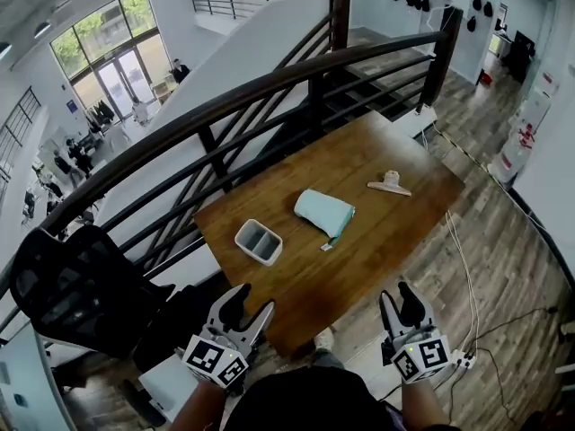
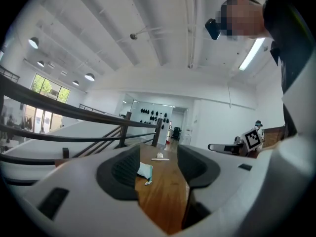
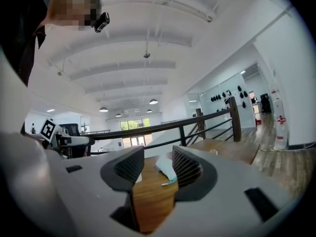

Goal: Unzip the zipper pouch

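The pale teal zipper pouch [image 1: 325, 212] lies flat near the middle of the wooden table [image 1: 368, 259], its small zipper pull [image 1: 326, 246] pointing toward me. It also shows far ahead between the jaws as the pouch [image 2: 145, 170] in the left gripper view and the pouch [image 3: 165, 167] in the right gripper view. My left gripper [image 1: 253, 305] hovers just off the table's near edge, open and empty. To its right, my right gripper [image 1: 397, 296] is also open and empty at that edge. Both stay well short of the pouch.
A grey two-compartment tray [image 1: 258, 241] sits left of the pouch. A beige clip [image 1: 390, 184] lies at the far right of the table. A dark railing [image 1: 269, 88] runs behind the table, a black chair [image 1: 81, 285] stands at the left, and cables [image 1: 463, 277] trail on the floor at the right.
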Tool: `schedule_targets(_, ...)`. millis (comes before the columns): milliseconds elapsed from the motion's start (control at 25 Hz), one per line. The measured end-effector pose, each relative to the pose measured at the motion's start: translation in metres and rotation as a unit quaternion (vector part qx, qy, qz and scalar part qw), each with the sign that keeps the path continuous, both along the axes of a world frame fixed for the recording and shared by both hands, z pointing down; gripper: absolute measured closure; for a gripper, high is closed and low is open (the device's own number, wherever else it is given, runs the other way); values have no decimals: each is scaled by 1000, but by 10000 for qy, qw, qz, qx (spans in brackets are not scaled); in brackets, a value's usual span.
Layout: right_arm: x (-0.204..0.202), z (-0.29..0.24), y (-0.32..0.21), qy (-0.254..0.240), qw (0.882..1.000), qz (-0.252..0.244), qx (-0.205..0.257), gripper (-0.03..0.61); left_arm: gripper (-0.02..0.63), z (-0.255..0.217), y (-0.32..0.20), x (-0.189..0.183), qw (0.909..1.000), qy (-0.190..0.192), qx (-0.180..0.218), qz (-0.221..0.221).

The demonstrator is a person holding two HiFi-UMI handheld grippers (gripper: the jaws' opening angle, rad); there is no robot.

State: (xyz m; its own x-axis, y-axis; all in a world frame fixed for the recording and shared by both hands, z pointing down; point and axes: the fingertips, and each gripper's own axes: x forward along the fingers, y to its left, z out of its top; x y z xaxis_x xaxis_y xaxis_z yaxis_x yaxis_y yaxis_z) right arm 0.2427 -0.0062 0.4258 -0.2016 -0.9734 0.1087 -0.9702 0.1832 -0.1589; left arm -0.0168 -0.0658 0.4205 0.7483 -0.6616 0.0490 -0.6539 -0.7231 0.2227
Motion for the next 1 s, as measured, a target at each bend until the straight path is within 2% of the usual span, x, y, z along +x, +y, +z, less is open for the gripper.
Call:
schedule_targets(400, 20, 21, -50, -106, 9988, -333, -336, 411, 370, 36, -40, 57, 9979, -338, -471, 274)
schedule_targets(560, 34, 32, -62, 18, 9978, -486, -456, 418, 370, 55, -59, 83, 9964, -466, -603, 366)
schedule_targets(720, 48, 46, -72, 109, 9956, -676, -645, 429, 370, 78, -77, 111, 9936, -693, -766, 452)
schedule_targets(1000, 58, 72, -85, -80, 9918, -856, -943, 445, 370, 123, -99, 146, 9866, -1069, -1081, 587)
